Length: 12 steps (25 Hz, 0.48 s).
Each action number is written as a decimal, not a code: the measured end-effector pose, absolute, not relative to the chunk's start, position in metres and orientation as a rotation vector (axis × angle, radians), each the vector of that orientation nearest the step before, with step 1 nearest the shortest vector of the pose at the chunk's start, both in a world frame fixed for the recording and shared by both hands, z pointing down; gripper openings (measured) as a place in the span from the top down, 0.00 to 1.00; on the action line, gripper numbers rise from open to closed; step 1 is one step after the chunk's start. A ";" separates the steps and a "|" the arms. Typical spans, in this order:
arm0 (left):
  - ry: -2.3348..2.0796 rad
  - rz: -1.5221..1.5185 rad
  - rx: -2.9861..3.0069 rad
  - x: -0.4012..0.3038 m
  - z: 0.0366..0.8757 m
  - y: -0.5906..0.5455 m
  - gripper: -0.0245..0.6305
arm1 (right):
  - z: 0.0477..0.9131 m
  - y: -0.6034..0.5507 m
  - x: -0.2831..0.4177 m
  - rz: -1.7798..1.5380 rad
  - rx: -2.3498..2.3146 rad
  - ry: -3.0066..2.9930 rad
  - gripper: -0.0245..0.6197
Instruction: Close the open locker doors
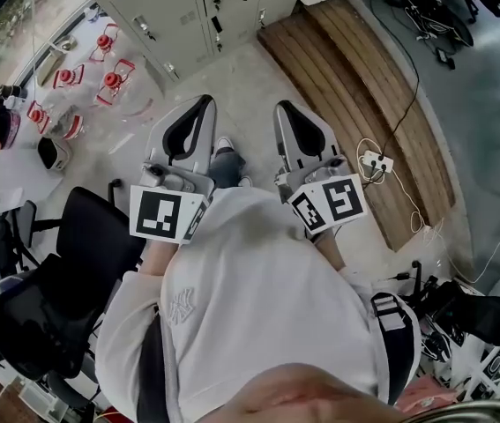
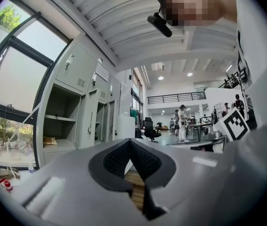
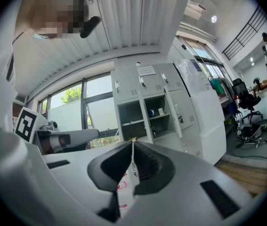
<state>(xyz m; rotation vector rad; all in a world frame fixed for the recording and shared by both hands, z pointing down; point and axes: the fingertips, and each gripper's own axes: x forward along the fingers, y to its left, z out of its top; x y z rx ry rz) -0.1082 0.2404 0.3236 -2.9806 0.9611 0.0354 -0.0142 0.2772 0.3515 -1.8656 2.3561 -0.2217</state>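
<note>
Grey lockers [image 1: 179, 16] stand ahead of me at the top of the head view. The left gripper view has them at the left, one lower compartment [image 2: 60, 126] open with a shelf inside. In the right gripper view two compartments [image 3: 145, 117] stand open, small cups on one shelf, and a door [image 3: 174, 113] swung outward. My left gripper [image 1: 204, 104] [image 2: 130, 141] and right gripper [image 1: 285, 108] [image 3: 133, 144] are held side by side near my body, well short of the lockers. Both have their jaws together with nothing between them.
A raised wooden platform [image 1: 364, 86] runs along the right, with a power strip and cables [image 1: 375, 161] on it. A black office chair [image 1: 64, 271] stands close at my left. Red and white items [image 1: 100, 77] lie on the floor left of the lockers. People [image 2: 182, 121] stand far off.
</note>
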 end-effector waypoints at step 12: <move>0.982 0.085 -2.950 -0.100 0.302 0.115 0.99 | 0.323 0.152 -0.001 -0.125 -1.843 2.372 0.94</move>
